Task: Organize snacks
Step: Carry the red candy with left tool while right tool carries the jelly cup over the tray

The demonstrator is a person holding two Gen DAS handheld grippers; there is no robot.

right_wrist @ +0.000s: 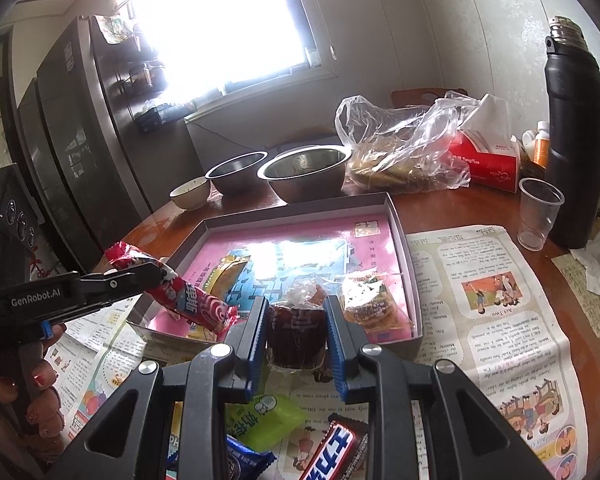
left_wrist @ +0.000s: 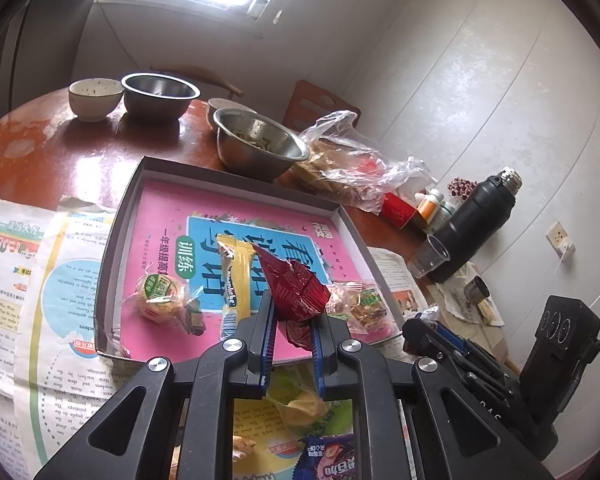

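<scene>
Newspaper (right_wrist: 496, 304) (creased) — brown table (right_wrist: 480, 206)

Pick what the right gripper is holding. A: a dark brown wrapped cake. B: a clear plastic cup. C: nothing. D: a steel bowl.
A: the right gripper is shut on the dark brown wrapped cake, its blue pads pressing both sides.

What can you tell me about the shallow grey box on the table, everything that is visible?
The grey box is a shallow, open tray with low walls, apparently cardboard, lying flat on the brown table and partly over newspaper. A pink printed sheet covers its floor. Inside lie several wrapped snacks, among them a yellow bar and a round cake. A steel bowl stands close behind its far wall.
</scene>
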